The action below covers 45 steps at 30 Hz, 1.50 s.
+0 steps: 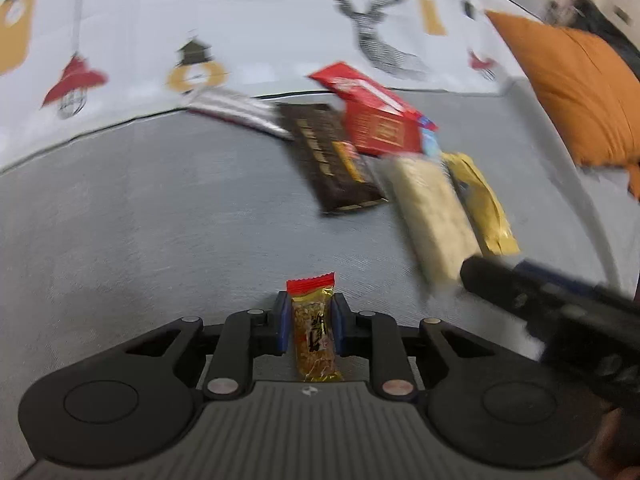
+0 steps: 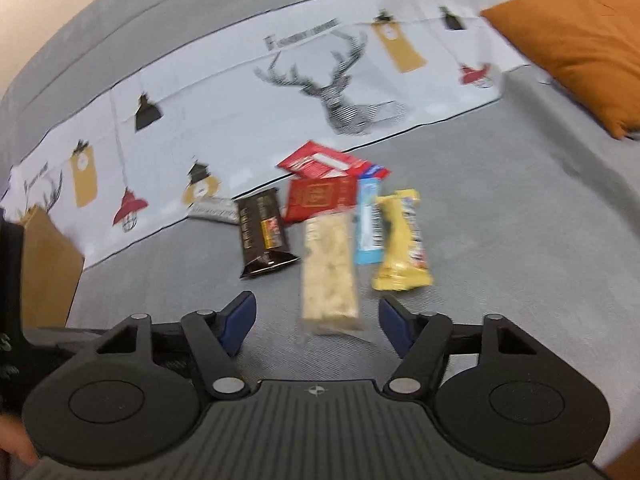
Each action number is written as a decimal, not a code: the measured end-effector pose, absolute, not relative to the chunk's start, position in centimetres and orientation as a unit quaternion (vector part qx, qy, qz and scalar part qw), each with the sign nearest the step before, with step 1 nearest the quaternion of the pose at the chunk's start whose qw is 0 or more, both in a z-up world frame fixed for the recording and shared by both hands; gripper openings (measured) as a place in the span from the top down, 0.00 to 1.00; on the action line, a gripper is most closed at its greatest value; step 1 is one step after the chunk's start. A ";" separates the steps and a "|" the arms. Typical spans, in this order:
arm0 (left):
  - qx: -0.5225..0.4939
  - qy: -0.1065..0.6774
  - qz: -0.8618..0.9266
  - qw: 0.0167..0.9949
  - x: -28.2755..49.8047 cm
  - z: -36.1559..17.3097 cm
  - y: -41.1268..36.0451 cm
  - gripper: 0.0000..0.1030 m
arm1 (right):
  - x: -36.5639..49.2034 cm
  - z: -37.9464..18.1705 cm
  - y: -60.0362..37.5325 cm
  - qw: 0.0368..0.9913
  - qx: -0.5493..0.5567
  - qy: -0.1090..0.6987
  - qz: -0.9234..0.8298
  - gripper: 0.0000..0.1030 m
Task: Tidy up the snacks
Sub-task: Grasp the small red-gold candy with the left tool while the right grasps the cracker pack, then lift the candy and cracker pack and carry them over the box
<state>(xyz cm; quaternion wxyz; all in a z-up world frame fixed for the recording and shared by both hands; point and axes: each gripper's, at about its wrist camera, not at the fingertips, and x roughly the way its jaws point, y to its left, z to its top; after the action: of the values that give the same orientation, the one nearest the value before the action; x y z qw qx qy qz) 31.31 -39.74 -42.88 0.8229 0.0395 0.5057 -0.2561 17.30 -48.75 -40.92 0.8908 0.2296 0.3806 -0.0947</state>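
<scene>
My left gripper (image 1: 310, 326) is shut on a small gold snack bar with a red end (image 1: 314, 332) and holds it above the grey sofa seat (image 1: 140, 220). A pile of snacks lies ahead: a black packet (image 1: 332, 160), a red box (image 1: 380, 120), a pale cereal bar (image 1: 432, 216), a yellow packet (image 1: 484, 204) and a silver packet (image 1: 240, 110). My right gripper (image 2: 318, 320) is open, its fingers either side of the near end of the pale cereal bar (image 2: 330, 268). The black packet (image 2: 262, 232), red box (image 2: 320, 188), a blue packet (image 2: 370, 220) and yellow packet (image 2: 402, 240) lie beyond.
A white cloth with deer and lantern prints (image 2: 240, 92) lies at the back of the sofa. An orange cushion (image 2: 576, 40) sits at the right. A brown cardboard box (image 2: 48, 264) stands at the left edge in the right wrist view.
</scene>
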 end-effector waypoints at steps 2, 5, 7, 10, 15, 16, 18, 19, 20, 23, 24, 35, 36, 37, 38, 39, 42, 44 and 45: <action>0.003 0.516 -0.263 0.815 32.0 -42.9 -38.7 0.69 | 18.4 -41.9 -48.4 0.882 0.224 0.401 -0.100 0.35; -0.028 0.519 -0.264 0.812 32.2 -43.4 -37.4 0.69 | 19.7 -43.2 -47.8 0.874 0.210 0.425 -0.107 0.36; -0.043 0.524 -0.263 0.809 32.0 -43.4 -36.8 0.72 | 20.4 -43.8 -47.4 0.873 0.201 0.431 -0.109 0.48; -0.040 0.528 -0.261 0.807 31.5 -43.2 -36.3 0.78 | 20.5 -43.8 -47.0 0.877 0.194 0.425 -0.108 0.58; -0.025 0.541 -0.245 0.804 30.2 -42.5 -35.1 0.78 | 18.1 -43.1 -46.0 0.870 0.210 0.435 -0.103 0.61; -0.016 0.536 -0.247 0.807 29.8 -42.3 -34.9 0.78 | 17.3 -43.1 -45.6 0.867 0.216 0.438 -0.101 0.61; -0.008 0.514 -0.253 0.820 28.7 -41.8 -34.4 0.78 | 15.6 -42.9 -44.7 0.864 0.226 0.440 -0.094 0.61; -0.004 0.512 -0.255 0.820 28.4 -41.8 -34.3 0.78 | 15.0 -42.7 -44.3 0.863 0.228 0.443 -0.090 0.61; 0.001 0.513 -0.255 0.820 28.1 -41.9 -34.2 0.77 | 14.6 -42.5 -44.1 0.861 0.234 0.442 -0.086 0.60; 0.017 0.518 -0.252 0.817 27.7 -42.4 -34.5 0.77 | 14.8 -41.8 -44.2 0.872 0.237 0.419 -0.091 0.45; 0.012 0.513 -0.251 0.821 27.6 -42.4 -34.4 0.77 | 15.4 -41.8 -44.5 0.877 0.236 0.408 -0.093 0.38; 0.033 0.507 -0.262 0.821 27.7 -41.0 -34.7 0.81 | 20.3 -43.3 -44.6 0.873 0.203 0.429 -0.114 0.63; 0.045 0.497 -0.267 0.825 27.5 -40.2 -34.7 0.81 | 20.3 -42.9 -44.5 0.871 0.212 0.427 -0.117 0.63; 0.057 0.488 -0.269 0.829 27.2 -39.4 -34.7 0.81 | 20.2 -42.5 -44.4 0.872 0.220 0.421 -0.119 0.63; 0.063 0.483 -0.268 0.832 27.0 -38.7 -34.5 0.81 | 20.2 -42.0 -44.3 0.873 0.229 0.414 -0.117 0.63; 0.063 0.478 -0.268 0.834 26.8 -37.9 -34.1 0.81 | 20.0 -41.4 -44.1 0.874 0.240 0.407 -0.113 0.63; 0.047 0.468 -0.260 0.843 26.2 -35.4 -32.3 0.81 | 19.5 -39.8 -43.2 0.876 0.265 0.390 -0.100 0.63; 0.039 0.460 -0.256 0.849 25.6 -33.8 -31.0 0.81 | 19.0 -38.5 -42.4 0.879 0.281 0.376 -0.085 0.63; 0.038 0.455 -0.256 0.852 25.3 -32.9 -30.2 0.81 | 18.9 -37.8 -41.9 0.883 0.282 0.368 -0.078 0.63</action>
<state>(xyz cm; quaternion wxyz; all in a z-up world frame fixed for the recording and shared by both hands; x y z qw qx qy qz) 25.29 -30.22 -32.86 0.8519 0.0380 0.4554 -0.2560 18.86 -41.88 -37.77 0.8827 0.2818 0.3680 -0.0776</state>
